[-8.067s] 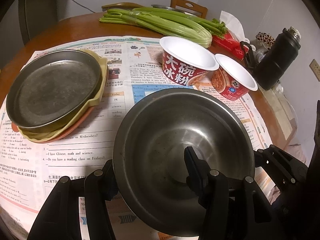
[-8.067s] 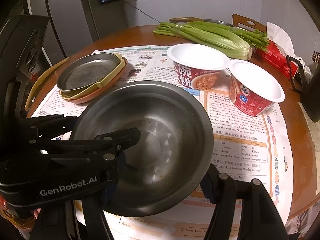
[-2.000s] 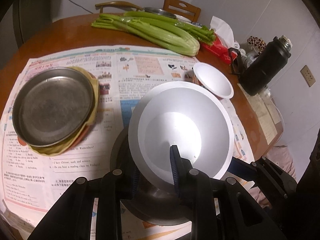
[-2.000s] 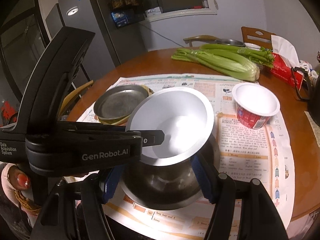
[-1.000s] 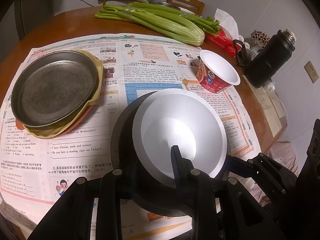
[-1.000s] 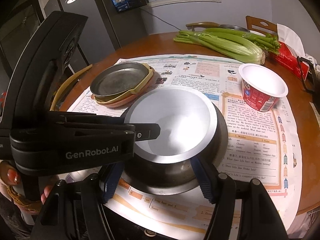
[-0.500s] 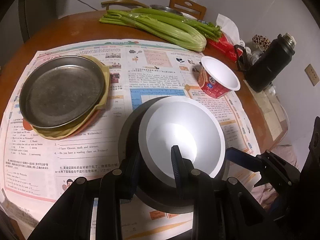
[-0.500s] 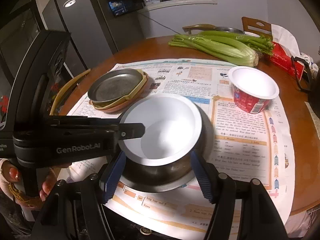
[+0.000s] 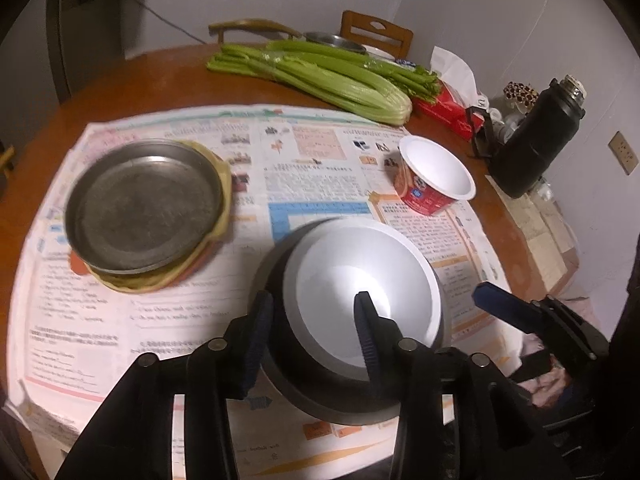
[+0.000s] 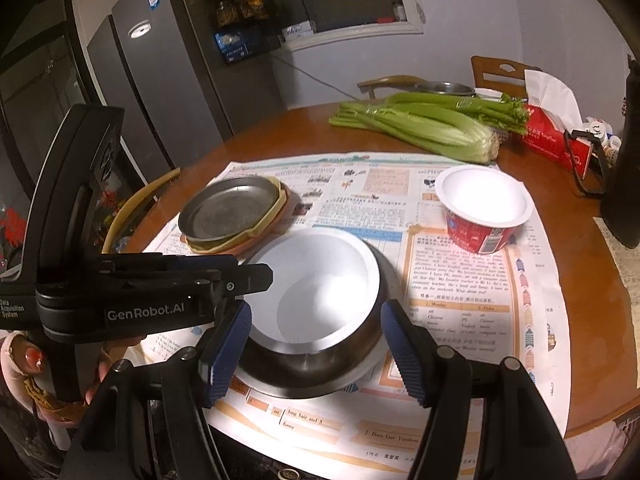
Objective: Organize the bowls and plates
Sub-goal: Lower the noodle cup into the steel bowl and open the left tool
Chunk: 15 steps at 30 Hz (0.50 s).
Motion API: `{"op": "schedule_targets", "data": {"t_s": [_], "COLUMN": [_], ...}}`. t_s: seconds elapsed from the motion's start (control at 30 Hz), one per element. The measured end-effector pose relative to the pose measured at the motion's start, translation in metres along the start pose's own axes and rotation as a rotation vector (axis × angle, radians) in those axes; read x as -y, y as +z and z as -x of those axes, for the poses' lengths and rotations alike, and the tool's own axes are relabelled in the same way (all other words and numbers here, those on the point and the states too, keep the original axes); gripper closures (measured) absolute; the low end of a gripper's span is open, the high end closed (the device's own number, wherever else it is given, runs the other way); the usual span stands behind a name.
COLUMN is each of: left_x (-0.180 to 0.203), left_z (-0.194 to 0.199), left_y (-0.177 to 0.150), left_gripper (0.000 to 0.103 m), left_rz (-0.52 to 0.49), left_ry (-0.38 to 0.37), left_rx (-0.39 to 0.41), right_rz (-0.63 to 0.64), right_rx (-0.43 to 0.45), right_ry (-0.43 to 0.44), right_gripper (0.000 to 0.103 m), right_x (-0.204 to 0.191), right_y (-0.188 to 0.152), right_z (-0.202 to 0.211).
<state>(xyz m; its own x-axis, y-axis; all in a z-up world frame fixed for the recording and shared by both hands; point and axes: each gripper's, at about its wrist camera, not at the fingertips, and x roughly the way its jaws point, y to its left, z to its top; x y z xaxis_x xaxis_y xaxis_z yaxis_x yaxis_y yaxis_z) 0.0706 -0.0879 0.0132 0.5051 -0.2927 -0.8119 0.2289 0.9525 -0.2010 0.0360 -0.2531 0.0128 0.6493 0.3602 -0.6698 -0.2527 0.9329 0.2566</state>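
White paper bowl (image 9: 362, 284) now sits nested in the round steel bowl (image 10: 320, 364) on the newspaper-covered bench (image 9: 452, 148). Our left tool (image 9: 310, 326) is opening off its rim; our right tool (image 10: 316, 350) straddles the steel bowl, pads clear. Next we fetch the red-sided paper cup-bowl (image 9: 434, 178).

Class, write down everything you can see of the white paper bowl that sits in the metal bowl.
The white paper bowl is round, plain white inside, with a thin rolled rim, and empty. It sits upright, nested in the larger steel bowl on the newspaper, its rim standing above the steel one. The left gripper straddles its near rim, jaws opening, one finger inside the bowl. Its outer wall is hidden.
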Motion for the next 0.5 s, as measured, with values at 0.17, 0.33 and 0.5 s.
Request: {"op": "schedule_targets", "data": {"t_s": [0.17, 0.33, 0.5], "left_x": [0.004, 0.009, 0.015], "left_z": [0.007, 0.011, 0.014], "left_y": [0.003, 0.006, 0.012], "left_gripper": [0.054, 0.054, 0.053], "left_rz": [-0.022, -0.039, -0.052], "left_ry": [0.038, 0.050, 0.044], "left_rx": [0.037, 0.053, 0.072], "right_rz": [-0.002, -0.025, -0.056], "right_rx": [0.046, 0.093, 0.141], "right_ry": [-0.020, -0.043, -0.052], "right_gripper": [0.035, 0.034, 0.029], "right_x": [0.002, 0.010, 0.023], "right_y": [0.002, 0.005, 0.010], "right_z": [0.008, 0.015, 0.024]}}
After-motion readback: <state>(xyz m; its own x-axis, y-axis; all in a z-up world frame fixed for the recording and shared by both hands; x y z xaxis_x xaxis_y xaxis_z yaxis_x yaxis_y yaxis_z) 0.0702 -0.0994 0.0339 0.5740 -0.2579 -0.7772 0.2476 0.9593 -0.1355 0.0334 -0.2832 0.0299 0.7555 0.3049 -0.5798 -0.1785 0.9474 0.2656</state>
